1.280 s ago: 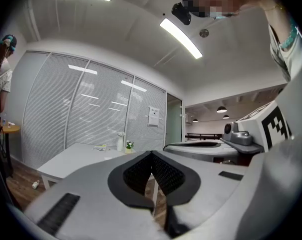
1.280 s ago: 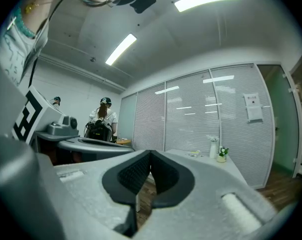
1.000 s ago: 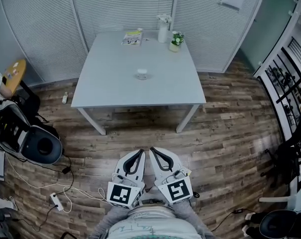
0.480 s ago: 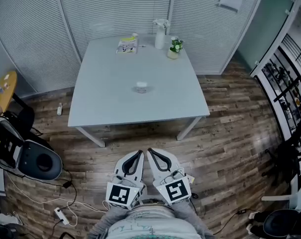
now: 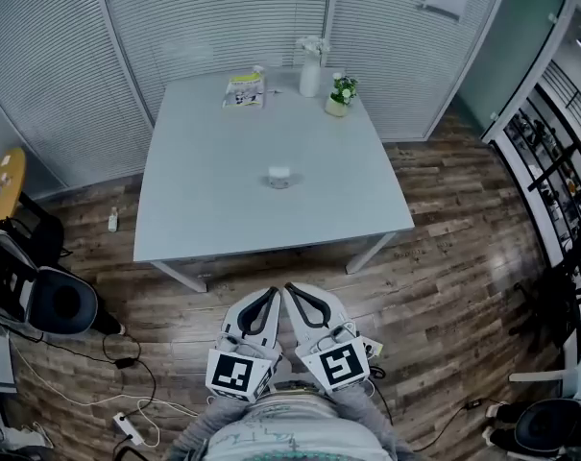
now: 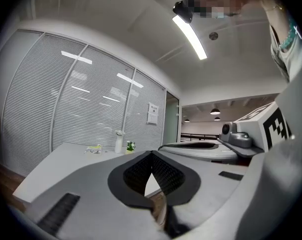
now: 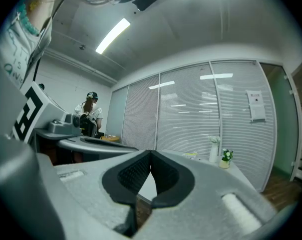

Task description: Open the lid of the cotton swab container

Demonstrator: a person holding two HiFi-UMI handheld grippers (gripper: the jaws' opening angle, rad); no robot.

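Observation:
The cotton swab container (image 5: 279, 177), small, round and pale, stands near the middle of the grey table (image 5: 204, 219). My left gripper (image 5: 273, 293) and right gripper (image 5: 288, 290) are held side by side close to my body, over the wooden floor, well short of the table's near edge. Both are shut with nothing between the jaws. In the left gripper view the left gripper (image 6: 151, 154) points level toward the table (image 6: 56, 164). The right gripper (image 7: 151, 153) does the same in the right gripper view. The container is hidden in both gripper views.
At the table's far edge lie a yellow-green packet (image 5: 244, 90), a white spray bottle (image 5: 311, 68) and a small potted plant (image 5: 342, 92). Blinds close the back wall. A dark bag and round stool (image 5: 60, 303) sit at left; cables (image 5: 127, 392) trail on the floor. A person (image 7: 89, 115) stands far left.
The table and container have drawn nearer in the head view as I moved forward. Both grippers stay shut and side by side.

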